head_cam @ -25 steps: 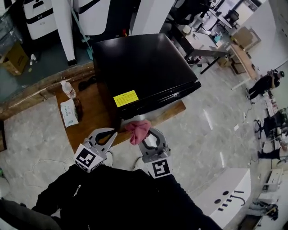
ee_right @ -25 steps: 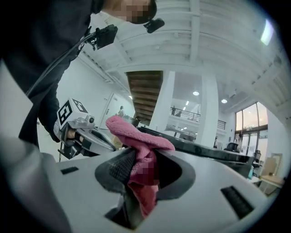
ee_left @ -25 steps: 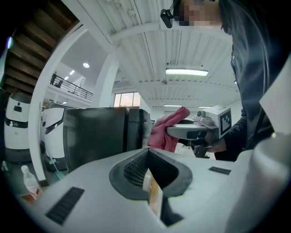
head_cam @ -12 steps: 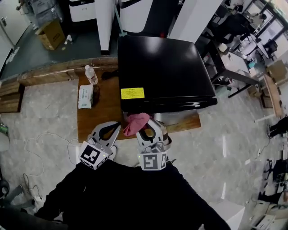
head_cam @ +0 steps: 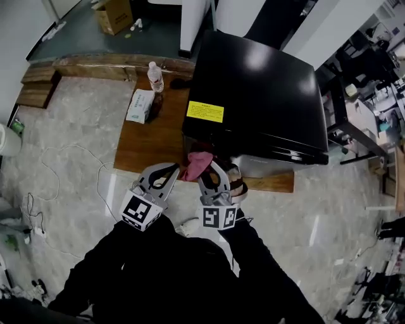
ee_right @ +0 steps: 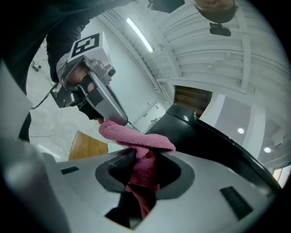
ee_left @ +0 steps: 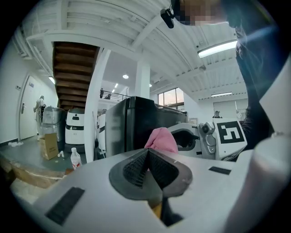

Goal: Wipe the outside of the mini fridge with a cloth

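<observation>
**Mini fridge (head_cam: 259, 95), a glossy black box, not yet wiped: pink terry cloth (head_cam: 197, 163) ready in the right tongs (head_cam: 205, 166)**

Closest to the person, both tools are held out side by side over the near edge of the low wooden table (head_cam: 152, 136). The right tongs (ee_right: 144, 159) are clamped on the pink terry cloth (ee_right: 136, 141). One fold is pinched between the ribbed pads, and the rest flops forward over the tips. The left tongs (head_cam: 172, 168) sit just beside them with the jaws pressed together on nothing. In the left gripper view the left tongs (ee_left: 148, 151) show no gap between the pads, and the cloth (ee_left: 161, 139) lies beyond them.

Just past the cloth is the lower front of the fridge (ee_left: 136, 123), which stands on the table with a yellow label (head_cam: 205, 112) on its top. The cloth is close to the front face, but no view settles whether it touches.

I judge this to be the approach step, with the cloth in hand and wiping not begun. The next move calls for pressing the loose bunch flat against a panel and sweeping it across, keeping the metal tips off the gloss. The left tongs could steady the cabinet.

Farther back on the table are a white tissue pack (head_cam: 138, 105) and a clear plastic bottle (head_cam: 155, 76). A cardboard box (head_cam: 115, 14) sits on the floor beyond.
</observation>
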